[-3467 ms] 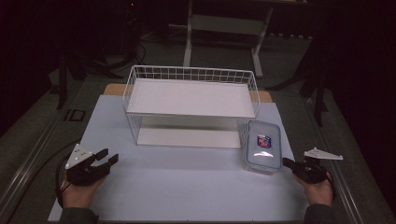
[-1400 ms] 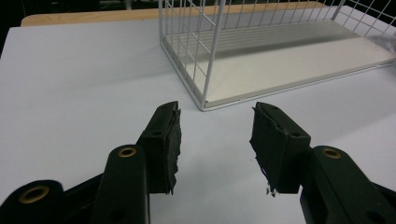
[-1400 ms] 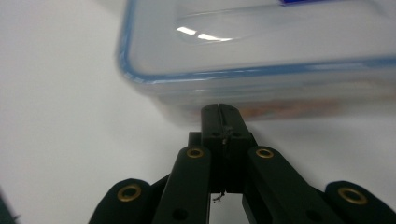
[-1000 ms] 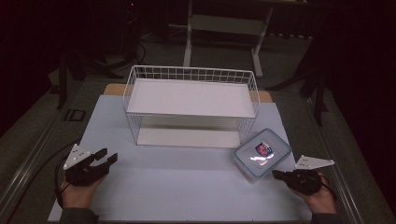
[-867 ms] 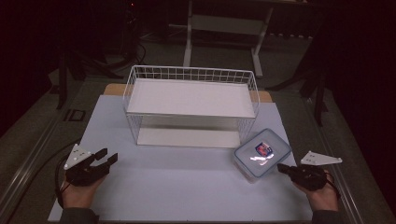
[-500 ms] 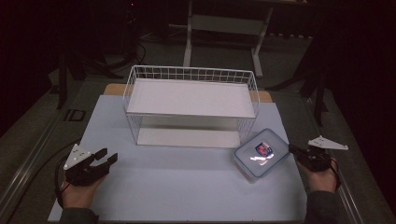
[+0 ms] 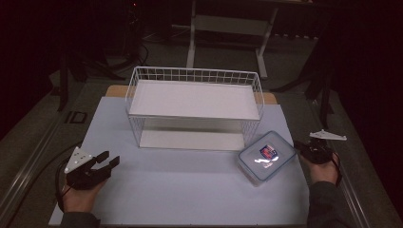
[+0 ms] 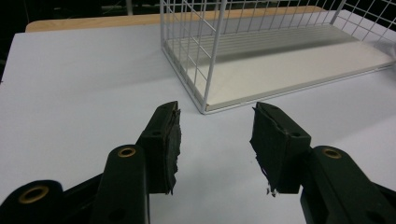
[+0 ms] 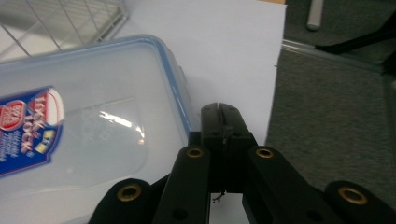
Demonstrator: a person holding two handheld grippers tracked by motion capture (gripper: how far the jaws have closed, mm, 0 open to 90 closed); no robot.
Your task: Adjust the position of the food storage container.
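Note:
A clear plastic food container (image 7: 266,156) with a blue-rimmed lid and a red and blue label lies flat on the white table, right of centre. It is close up in the right gripper view, container (image 9: 84,135). My right gripper (image 7: 298,145) sits just right of it, jaws shut with nothing between them; the tips (image 9: 223,112) stand beside the lid's rim. A white wire shelf rack (image 7: 195,107) stands at the middle back. My left gripper (image 7: 108,160) rests at the front left, open and empty, its gap (image 8: 215,128) pointing at the rack's corner (image 8: 205,109).
The white table top (image 7: 180,190) has free room in front of the rack. Its right edge (image 9: 275,74) runs just beside my right gripper, with grey floor beyond. A table frame (image 7: 228,28) stands on the floor behind.
The container has slid forward and left and turned askew. My right gripper swung in to its front right, then drew back to its right side. The left gripper has barely moved.

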